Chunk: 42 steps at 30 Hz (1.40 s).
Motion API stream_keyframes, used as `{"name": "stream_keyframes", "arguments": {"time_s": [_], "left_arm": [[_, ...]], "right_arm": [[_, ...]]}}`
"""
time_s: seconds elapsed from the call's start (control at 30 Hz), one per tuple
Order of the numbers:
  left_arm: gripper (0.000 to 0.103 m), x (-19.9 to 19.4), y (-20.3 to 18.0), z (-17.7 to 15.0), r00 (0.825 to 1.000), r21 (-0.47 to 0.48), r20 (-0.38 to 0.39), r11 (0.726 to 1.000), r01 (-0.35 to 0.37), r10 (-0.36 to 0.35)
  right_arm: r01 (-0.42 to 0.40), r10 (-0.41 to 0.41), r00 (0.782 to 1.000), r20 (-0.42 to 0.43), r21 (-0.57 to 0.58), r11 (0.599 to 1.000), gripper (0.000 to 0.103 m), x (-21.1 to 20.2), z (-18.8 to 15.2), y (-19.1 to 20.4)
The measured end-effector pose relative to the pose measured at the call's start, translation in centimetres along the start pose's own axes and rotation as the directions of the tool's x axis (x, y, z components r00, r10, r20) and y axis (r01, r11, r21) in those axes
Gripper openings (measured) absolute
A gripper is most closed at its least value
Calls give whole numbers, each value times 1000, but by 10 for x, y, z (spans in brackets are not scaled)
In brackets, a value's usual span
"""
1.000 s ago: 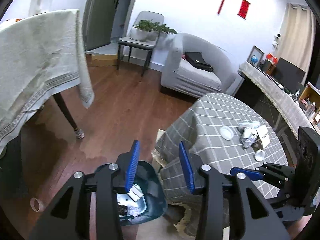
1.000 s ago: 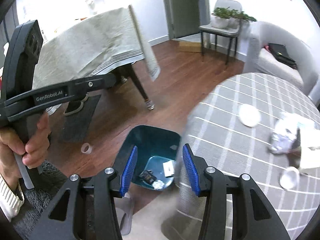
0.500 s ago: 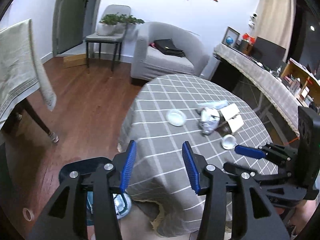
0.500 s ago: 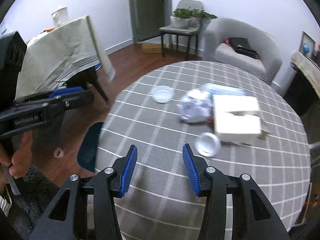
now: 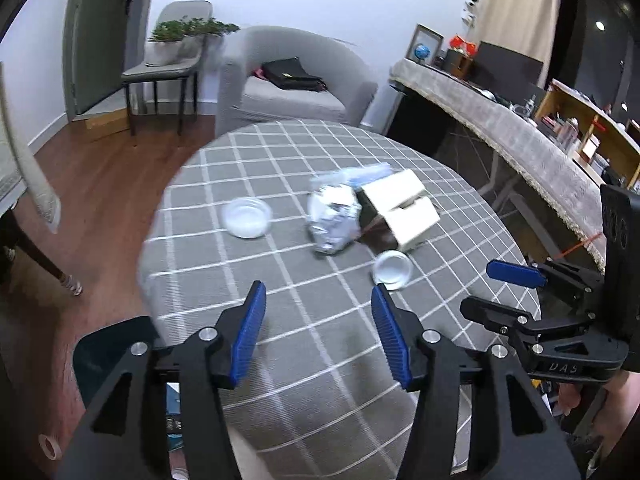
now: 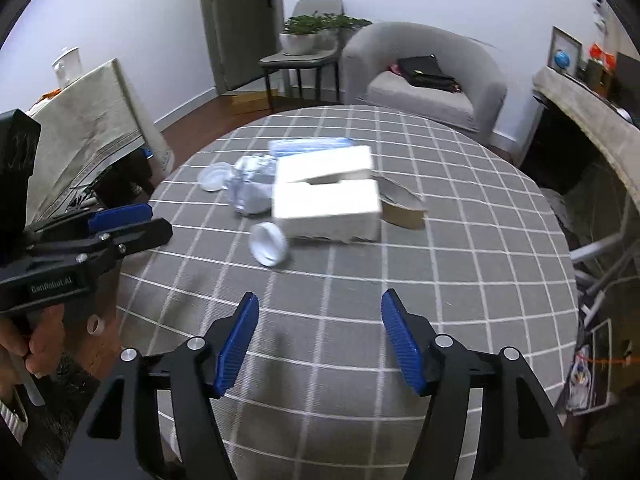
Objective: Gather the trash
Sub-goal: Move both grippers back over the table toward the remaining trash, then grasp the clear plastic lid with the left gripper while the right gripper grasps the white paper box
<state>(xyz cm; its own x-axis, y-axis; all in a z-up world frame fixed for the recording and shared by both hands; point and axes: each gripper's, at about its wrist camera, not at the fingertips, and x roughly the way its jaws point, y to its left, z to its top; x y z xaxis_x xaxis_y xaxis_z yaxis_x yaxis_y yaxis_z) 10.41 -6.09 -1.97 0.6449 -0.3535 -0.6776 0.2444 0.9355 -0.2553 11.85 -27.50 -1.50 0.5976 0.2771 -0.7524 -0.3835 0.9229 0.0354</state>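
I hold my left gripper (image 5: 318, 330) over the near edge of the round table (image 5: 280, 360) with its blue pads spread wide and nothing between them; my right gripper (image 6: 320, 340) hangs over the same checked cloth, its jaws likewise apart and empty. The trash sits in a cluster toward the far middle of the table: a crumpled foil-like wad (image 5: 333, 216), a white cardboard box (image 5: 402, 208) with its flaps open just right of the wad and touching it, and a flat bluish plastic packet (image 6: 310, 146) behind them both. A small white round lid (image 5: 392, 270) lies nearest my left gripper, just in front of the box, and a clear shallow dish (image 5: 247, 217) rests apart to the left of the wad. In the right wrist view a torn strip of brown cardboard (image 6: 402, 204) pokes out at the box's right side. Down on the wooden floor at the near left stands the dark teal bin (image 5: 112, 354) (mostly hidden behind my own fingers, so I cannot make out its contents clearly).
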Motion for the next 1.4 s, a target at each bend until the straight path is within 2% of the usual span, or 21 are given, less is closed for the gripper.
{"name": "stream_keyframes", "arguments": {"time_s": [0.33, 0.53, 0.8, 0.97, 1.07, 1.2, 1.4], "left_arm": [[59, 37, -38, 0, 999, 56, -36, 998, 42, -40], [58, 55, -49, 1, 998, 67, -48, 997, 32, -29], [46, 68, -46, 5, 998, 40, -53, 999, 28, -26], [42, 69, -43, 5, 998, 31, -48, 999, 43, -41], [33, 69, -41, 5, 998, 33, -46, 998, 44, -42], [32, 66, -35, 5, 996, 10, -50, 998, 70, -69], [32, 53, -25, 5, 997, 4, -40, 998, 66, -66]], "right_arm": [[13, -13, 1000, -1, 54, 998, 68, -7, -9, -27], [18, -18, 1000, 0, 76, 997, 69, -9, -11, -41], [11, -13, 1000, 23, 88, 996, 69, -12, -9, -53], [4, -8, 999, 47, 79, 997, 72, -13, -4, -53], [-9, 3, 997, 71, 77, 997, 78, -11, 3, -48], [-24, 18, 996, 92, 61, 998, 78, -4, 14, -35], [-16, 14, 997, 75, 18, 1000, 78, 10, 22, -19]]}}
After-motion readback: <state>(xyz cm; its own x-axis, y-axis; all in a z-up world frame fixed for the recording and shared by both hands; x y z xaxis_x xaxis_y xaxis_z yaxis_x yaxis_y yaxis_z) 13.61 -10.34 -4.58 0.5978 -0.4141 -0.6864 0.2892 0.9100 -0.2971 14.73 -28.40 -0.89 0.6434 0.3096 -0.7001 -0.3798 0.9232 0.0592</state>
